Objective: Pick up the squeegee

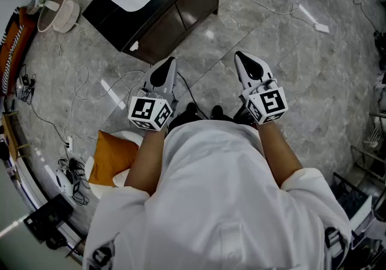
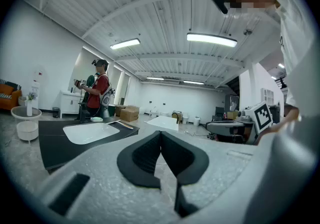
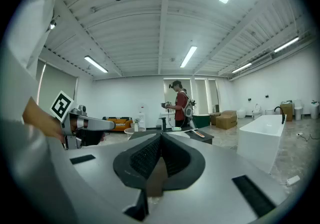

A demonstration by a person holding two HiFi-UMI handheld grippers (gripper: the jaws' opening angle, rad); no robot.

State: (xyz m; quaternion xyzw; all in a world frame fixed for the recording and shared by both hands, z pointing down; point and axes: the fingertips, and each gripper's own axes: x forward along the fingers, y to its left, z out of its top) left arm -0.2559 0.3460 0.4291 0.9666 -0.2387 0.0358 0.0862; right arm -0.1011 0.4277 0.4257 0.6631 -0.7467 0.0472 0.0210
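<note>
On the black vanity top (image 2: 55,143), beside the white basin (image 2: 90,132), lies a slim pale-handled tool (image 2: 122,124), apparently the squeegee. The right gripper view also shows the squeegee (image 3: 199,133) lying on the vanity's far corner. I cannot make it out in the head view. My left gripper (image 1: 169,61) and right gripper (image 1: 241,55) are held side by side above the floor, well short of the vanity (image 1: 181,3), pointing roughly level towards it. The left gripper (image 2: 160,135) is shut with nothing between its pads. The right gripper (image 3: 161,138) is likewise shut and empty.
Another person in a red shirt (image 2: 99,93) stands beyond the vanity. A white bathtub (image 3: 262,140) sits to the right. White bins (image 1: 57,15) stand left of the vanity. Cables (image 1: 84,82) trail over the grey floor. An orange cushion (image 1: 111,154) lies by my left side.
</note>
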